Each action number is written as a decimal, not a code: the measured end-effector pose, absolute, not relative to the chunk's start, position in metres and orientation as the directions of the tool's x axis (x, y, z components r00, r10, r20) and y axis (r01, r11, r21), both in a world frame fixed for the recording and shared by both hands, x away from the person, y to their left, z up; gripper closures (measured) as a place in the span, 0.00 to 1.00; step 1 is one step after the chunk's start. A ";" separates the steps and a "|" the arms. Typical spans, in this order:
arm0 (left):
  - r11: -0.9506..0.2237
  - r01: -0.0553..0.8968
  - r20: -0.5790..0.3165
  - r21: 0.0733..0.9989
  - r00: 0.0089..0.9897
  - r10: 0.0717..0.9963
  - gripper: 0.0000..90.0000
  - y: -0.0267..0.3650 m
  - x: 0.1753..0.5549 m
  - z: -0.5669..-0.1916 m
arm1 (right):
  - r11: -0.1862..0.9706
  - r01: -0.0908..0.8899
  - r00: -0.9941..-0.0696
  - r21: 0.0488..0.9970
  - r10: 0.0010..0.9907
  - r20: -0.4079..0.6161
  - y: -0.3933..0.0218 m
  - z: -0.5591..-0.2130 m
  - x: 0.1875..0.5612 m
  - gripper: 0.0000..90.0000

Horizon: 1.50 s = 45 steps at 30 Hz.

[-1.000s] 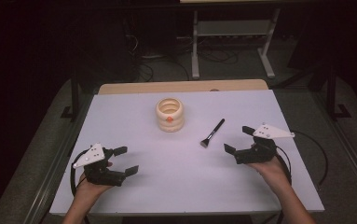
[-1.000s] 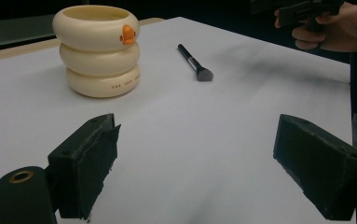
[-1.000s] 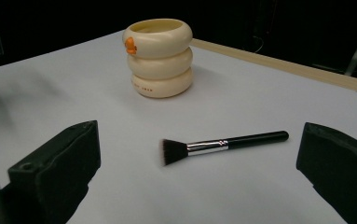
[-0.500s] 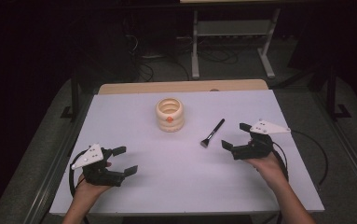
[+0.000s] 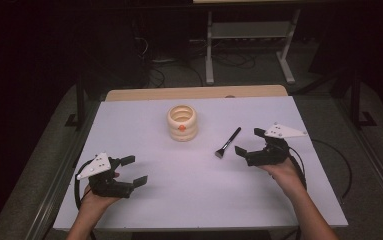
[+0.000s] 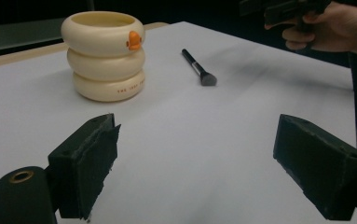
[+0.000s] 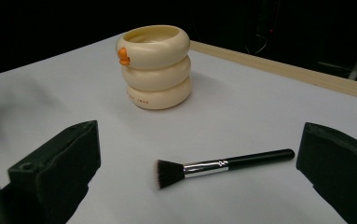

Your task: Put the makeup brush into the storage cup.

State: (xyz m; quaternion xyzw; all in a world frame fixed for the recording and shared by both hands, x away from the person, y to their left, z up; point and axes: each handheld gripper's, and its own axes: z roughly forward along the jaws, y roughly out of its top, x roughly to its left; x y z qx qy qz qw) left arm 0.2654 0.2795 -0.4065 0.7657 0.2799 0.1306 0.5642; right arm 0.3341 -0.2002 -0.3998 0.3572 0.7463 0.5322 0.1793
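Note:
A cream ringed cup [image 5: 182, 122] with a small orange mark stands upright mid-table; it also appears in the left gripper view [image 6: 106, 55] and the right gripper view [image 7: 156, 65]. A black makeup brush [image 5: 227, 143] lies flat to its right, bristles toward the person [image 7: 216, 166] [image 6: 197, 68]. My right gripper [image 5: 251, 142] is open, just right of the brush, with its jaws spread wide on either side of it and apart from it [image 7: 199, 177]. My left gripper [image 5: 133, 171] is open near the front left, over bare table [image 6: 195, 163].
The white table top [image 5: 189, 195] has a wooden strip [image 5: 194, 93] along its far edge. Black cables trail from both grippers. A metal stand [image 5: 249, 35] and wires sit on the dark floor beyond the table.
My right gripper has moved left and a little forward, closer to the brush. The left gripper has stayed almost still.

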 end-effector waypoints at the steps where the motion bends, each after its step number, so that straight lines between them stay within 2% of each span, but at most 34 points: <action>1: -0.209 0.279 -0.113 0.937 0.809 0.577 0.14 0.280 0.266 -0.406 | 0.183 0.339 -0.682 0.923 0.723 0.107 -0.200 -0.400 0.335 0.00; 45: -0.178 0.282 -0.133 0.943 0.807 0.575 0.15 0.282 0.265 -0.404 | 0.209 0.342 -0.654 0.916 0.753 0.072 -0.192 -0.397 0.375 0.00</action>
